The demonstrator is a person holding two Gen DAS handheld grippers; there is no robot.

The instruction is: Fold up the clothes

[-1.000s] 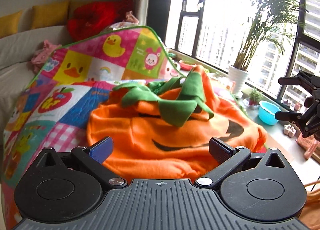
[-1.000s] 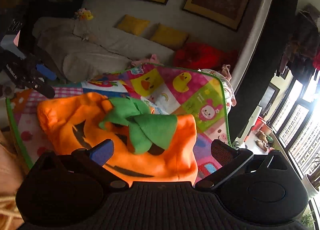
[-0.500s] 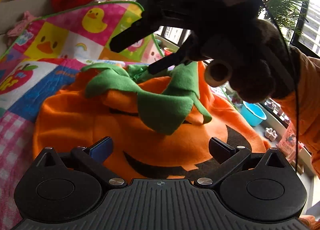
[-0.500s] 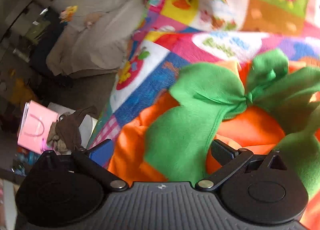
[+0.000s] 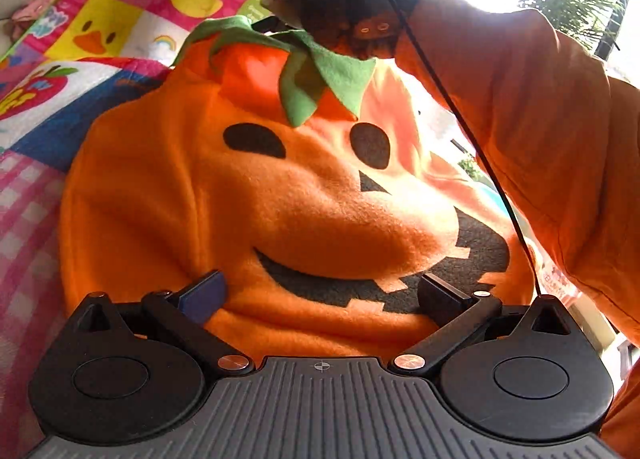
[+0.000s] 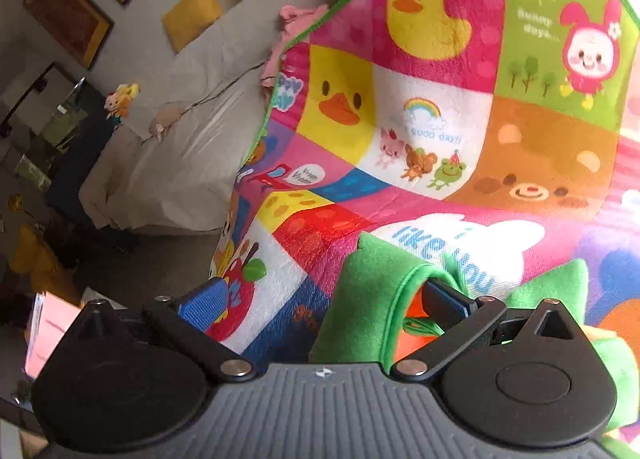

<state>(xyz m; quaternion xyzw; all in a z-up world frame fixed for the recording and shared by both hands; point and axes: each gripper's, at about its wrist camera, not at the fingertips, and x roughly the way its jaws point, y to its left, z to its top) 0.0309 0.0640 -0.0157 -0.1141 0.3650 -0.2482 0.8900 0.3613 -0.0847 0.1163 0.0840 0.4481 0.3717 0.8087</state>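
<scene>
Pumpkin costume (image 5: 248,195) lies rumpled on patchwork blanket (image 6: 440,131). Left gripper (image 5: 320,293) wide at its hem; right gripper (image 6: 324,299) wide, green collar (image 6: 372,299) between fingers. Next, likely: close, lift, spread flat.

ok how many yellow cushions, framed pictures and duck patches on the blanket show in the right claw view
yellow cushions: 2
framed pictures: 2
duck patches: 2
total: 6
</scene>
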